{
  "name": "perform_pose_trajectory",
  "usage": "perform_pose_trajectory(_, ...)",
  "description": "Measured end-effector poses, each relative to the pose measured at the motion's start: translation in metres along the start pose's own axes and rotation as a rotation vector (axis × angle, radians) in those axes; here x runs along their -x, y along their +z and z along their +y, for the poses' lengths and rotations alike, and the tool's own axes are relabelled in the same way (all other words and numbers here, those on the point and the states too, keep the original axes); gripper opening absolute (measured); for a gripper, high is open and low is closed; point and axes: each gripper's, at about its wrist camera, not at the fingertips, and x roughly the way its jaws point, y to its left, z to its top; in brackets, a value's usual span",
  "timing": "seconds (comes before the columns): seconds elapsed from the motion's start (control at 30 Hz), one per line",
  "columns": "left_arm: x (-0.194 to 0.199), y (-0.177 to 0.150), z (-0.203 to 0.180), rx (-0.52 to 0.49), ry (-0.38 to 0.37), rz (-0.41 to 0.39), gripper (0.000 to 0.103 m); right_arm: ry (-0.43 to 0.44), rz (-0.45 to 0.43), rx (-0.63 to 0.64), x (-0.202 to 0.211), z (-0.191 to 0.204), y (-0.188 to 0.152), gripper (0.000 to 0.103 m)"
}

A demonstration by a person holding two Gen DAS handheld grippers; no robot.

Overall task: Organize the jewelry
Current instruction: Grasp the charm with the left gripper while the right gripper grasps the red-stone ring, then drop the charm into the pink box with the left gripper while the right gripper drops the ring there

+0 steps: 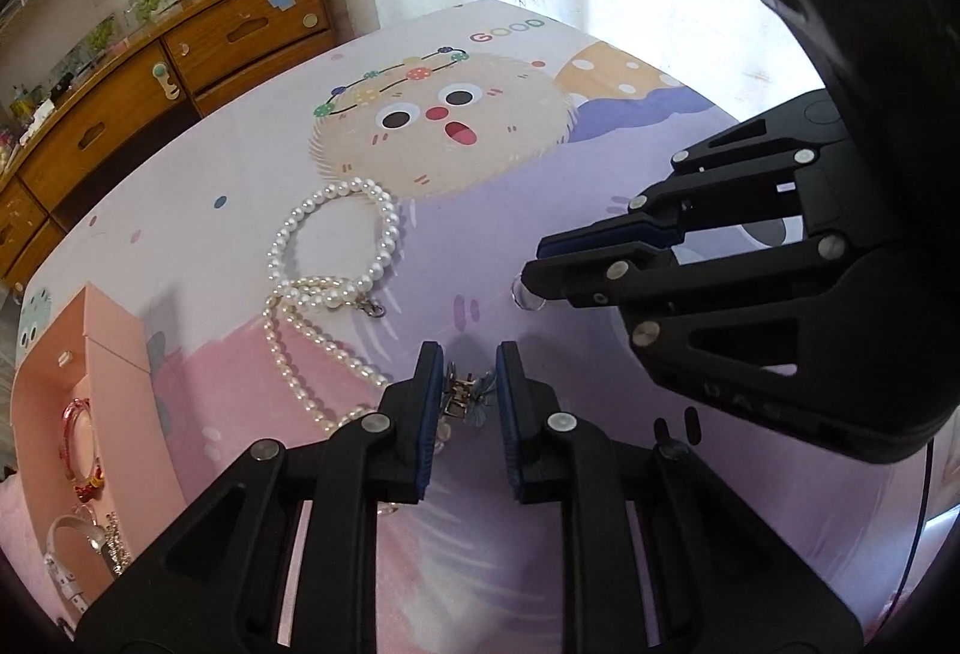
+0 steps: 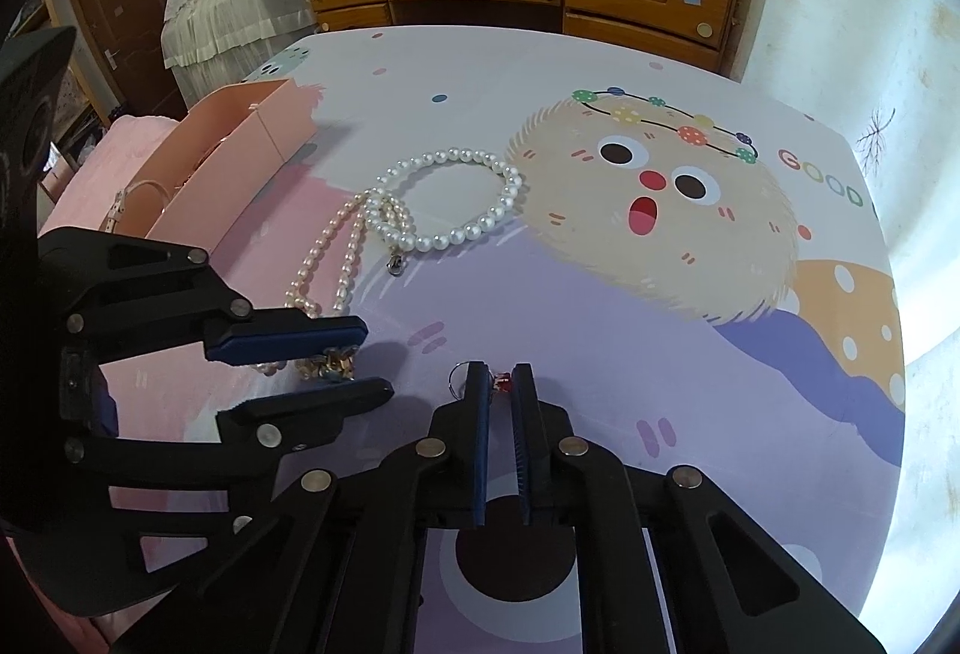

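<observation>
Jewelry lies spread on the cartoon-printed surface [image 1: 252, 156], and the two views show it from opposite sides.

From the left wrist view, the left hand-held gripper [image 1: 469, 363] has its jaws apart, and a small gold hair clip [image 1: 459, 393] sits between the fingertips, on the surface. I cannot tell if the pads already touch it. The clip lies straight ahead of this gripper, so only closing seems to be needed. To the left and farther away, a pearl necklace [image 1: 336, 240] makes a round loop, and a thinner pearl strand [image 1: 300, 354] runs from it toward the near side. At the far left stands the pink jewelry box [image 1: 114, 348], open, with a red bracelet [image 1: 78, 444] already inside. The right hand-held gripper [image 1: 531, 264] comes in from the right with jaws almost together; a small clear piece [image 1: 528, 297] shows at its tip.

From the right wrist view, the right hand-held gripper [image 2: 498, 375] has its jaws narrow, with only a small gap, around a small red charm [image 2: 503, 383] with a metal ring [image 2: 457, 375] just left of the tip. Whether it is really clamped I cannot tell. The left gripper is at the left, open around the clip, with its long axis pointing right. The box is far left, so the left hand is nearer to it for the placing.
</observation>
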Motion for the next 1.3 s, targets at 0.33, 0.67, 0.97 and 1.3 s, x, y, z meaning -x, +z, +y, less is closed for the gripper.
perform_pose_trajectory(0.33,0.027,-0.007,0.001,-0.002,0.01,-0.008,0.015,-0.021,0.034,-0.063,0.02,-0.001,-0.012,0.007)
perform_pose_trajectory(0.67,0.085,-0.036,0.016,0.146,0.004,-0.014,0.015,0.068,0.027,-0.29,0.055,0.002,-0.03,0.007)
perform_pose_trajectory(0.97,0.13,-0.075,0.041,0.283,-0.119,0.059,0.015,0.177,-0.006,-0.393,0.076,0.048,-0.024,0.007)
perform_pose_trajectory(1.3,0.166,-0.101,0.084,0.338,-0.133,0.089,0.015,0.308,-0.05,-0.604,0.087,0.1,-0.018,0.007)
